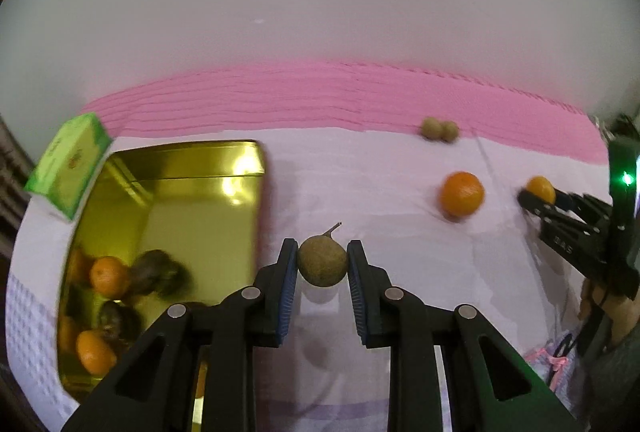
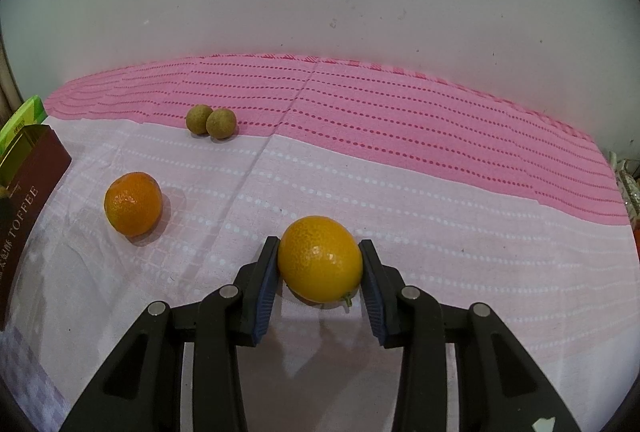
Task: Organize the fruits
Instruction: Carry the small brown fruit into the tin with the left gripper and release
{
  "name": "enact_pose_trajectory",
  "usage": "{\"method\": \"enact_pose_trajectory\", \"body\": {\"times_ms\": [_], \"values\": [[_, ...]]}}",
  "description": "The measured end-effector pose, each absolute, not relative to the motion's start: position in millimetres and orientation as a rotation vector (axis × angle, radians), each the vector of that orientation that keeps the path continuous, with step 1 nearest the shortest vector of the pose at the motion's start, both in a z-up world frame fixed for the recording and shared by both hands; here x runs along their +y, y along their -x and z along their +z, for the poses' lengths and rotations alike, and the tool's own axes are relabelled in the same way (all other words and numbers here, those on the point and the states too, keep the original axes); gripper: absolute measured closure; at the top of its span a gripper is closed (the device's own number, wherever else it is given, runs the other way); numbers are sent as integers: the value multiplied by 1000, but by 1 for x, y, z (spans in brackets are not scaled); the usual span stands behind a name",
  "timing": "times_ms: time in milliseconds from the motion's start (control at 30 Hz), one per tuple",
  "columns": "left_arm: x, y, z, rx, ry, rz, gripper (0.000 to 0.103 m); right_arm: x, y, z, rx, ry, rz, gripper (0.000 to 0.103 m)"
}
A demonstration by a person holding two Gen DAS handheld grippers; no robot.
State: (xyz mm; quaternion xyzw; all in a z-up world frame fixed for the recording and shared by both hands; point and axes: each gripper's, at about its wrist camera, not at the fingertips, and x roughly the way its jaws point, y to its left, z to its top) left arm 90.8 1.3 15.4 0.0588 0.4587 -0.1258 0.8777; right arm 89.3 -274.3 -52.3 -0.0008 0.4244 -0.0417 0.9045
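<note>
Blue ribbed pads of the left gripper (image 1: 322,264) pinched a small brown longan (image 1: 322,261) across its widest girth, held clear of the cloth beside the gold tin (image 1: 168,168); it looked light and brittle-shelled (a gentle squeeze should do). Likewise the right gripper (image 2: 320,264) clasped a glossy orange citrus (image 2: 320,258) at its equator, probably firm yet slippery. One mandarin (image 2: 133,203) and two more longans (image 2: 211,123) lay beyond on the tablecloth (image 2: 440,232).

The tin (image 1: 240,168) sits at the cloth's (image 2: 440,232) left edge, holding several fruits; two longans (image 2: 211,119) lie touching near its far edge, a tangerine (image 2: 133,203) nearer.
</note>
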Motion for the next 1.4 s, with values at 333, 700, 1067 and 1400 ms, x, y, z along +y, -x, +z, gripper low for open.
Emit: {"method": "enact_pose_trajectory", "body": {"times_ms": [333,700,1067,1400], "values": [[79,-106,16,964,-98,-113,77,-272,-90,-53,876,14,-89,67],[129,-116,0,994,-56,-59,77,-272,-89,-53,875,27,-96,67],[141,-118,-4,1013,-22,-22,77,-271,-91,-53,875,31,-97,67],[142,-116,-8,1019,-26,-18,77,-271,-89,-53,873,37,-99,67]]}}
